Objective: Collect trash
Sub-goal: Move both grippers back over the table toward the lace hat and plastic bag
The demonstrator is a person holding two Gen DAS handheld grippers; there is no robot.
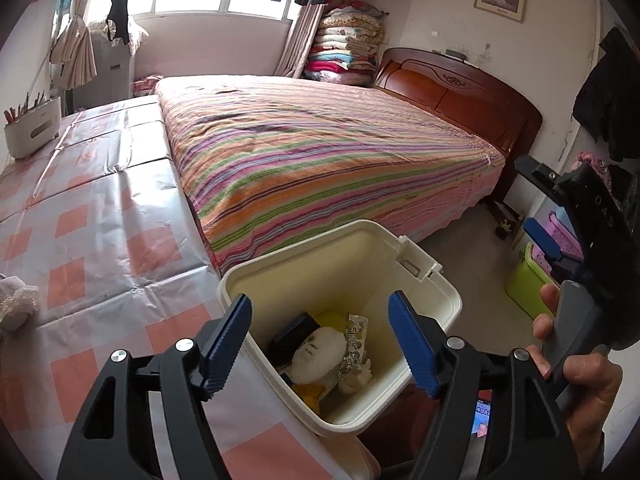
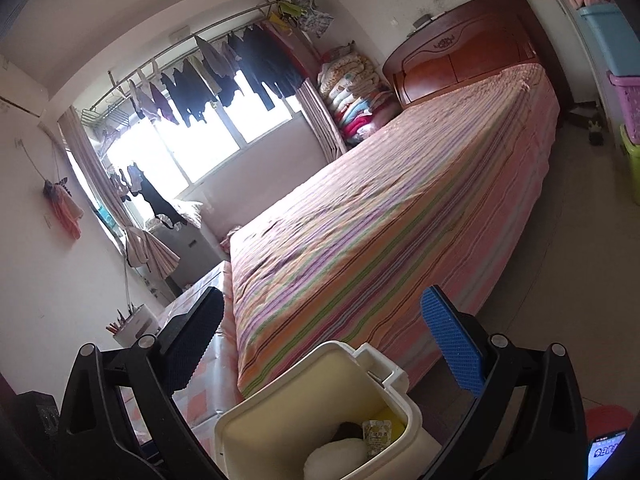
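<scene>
While the left gripper [image 1: 320, 344] is held above the cream plastic rectangular waste bin [image 1: 424, 304], its blue-padded jaws are spread wide with nothing between them — a drop into the bin is judged to be the step in hand, or one just completed. The trash is seen at the bottom of the bin: a white round wad [image 1: 318, 354], a crumpled patterned foil wrapper [image 1: 356, 336], a dark flat packet [image 1: 294, 330] and some yellow scraps [image 1: 310, 394]. The right gripper [image 2: 320, 344] is likewise spread and empty, and is pointed over the same bin toward the striped multicoloured bedspread [image 2: 380, 220]; in the left view it is seen gripped by a hand [image 1: 576, 364] at the right.

The next move is judged to call for a search for more litter — only a pale crumpled lump [image 1: 16, 304] at the left edge of the pink-and-silver checked plastic table cover [image 1: 100, 220] is noticed, and whether it is trash cannot be told.

The bin is set at the near edge of the table, close to the bed corner, with part of its base apparently past the edge, so a knock could tip it. Open room is offered over the table to the left and above the floor to the right.
</scene>
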